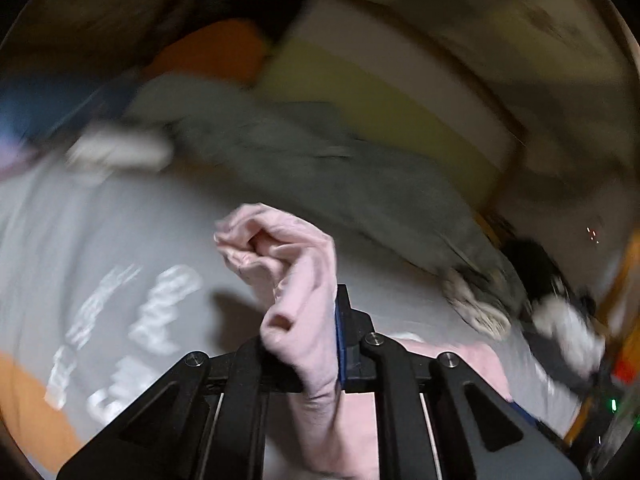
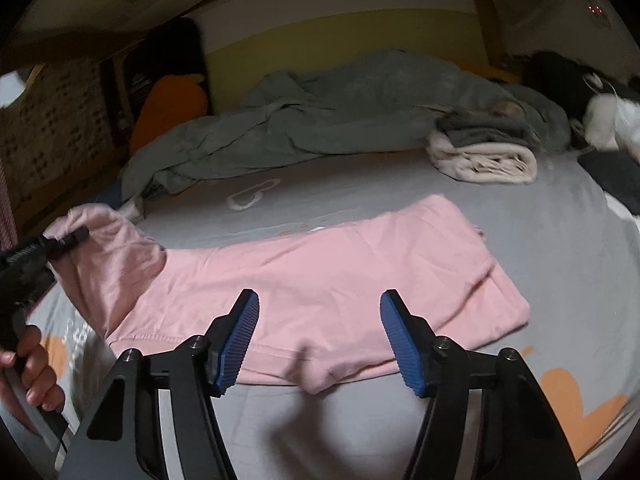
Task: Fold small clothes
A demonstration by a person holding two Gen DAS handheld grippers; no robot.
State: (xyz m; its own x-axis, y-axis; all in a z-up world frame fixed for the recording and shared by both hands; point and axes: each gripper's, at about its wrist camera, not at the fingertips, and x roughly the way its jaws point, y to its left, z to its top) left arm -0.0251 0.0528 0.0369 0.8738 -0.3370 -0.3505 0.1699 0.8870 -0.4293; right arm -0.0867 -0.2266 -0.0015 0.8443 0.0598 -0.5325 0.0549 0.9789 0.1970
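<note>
The left gripper point(image 1: 316, 344) is seen clamped on a bunched corner of the pink garment point(image 2: 320, 280), the fabric being pinched between its fingers and lifted clear of the grey bedsheet point(image 2: 560, 240); in the right wrist view the same gripper point(image 2: 78, 236) is shown at the garment's left end, carried by a hand point(image 2: 32, 368) on its handle. The right gripper point(image 2: 318, 344) is held with its blue-padded jaws apart, nothing being gripped between them, just in front of the garment's near hem. No earlier view is given. The rest of the pink garment is laid flat on the bedsheet, spread from the raised left end towards the right. Beyond the garment, a crumpled grey-green blanket point(image 2: 320, 120) is heaped along the far side of the bed. Beyond the garment's right end, a folded cream and grey bundle point(image 2: 484, 156) is placed against the blanket. An orange cushion point(image 2: 168, 108) is seen beyond the garment's left end. The left wrist view is blurred.
</note>
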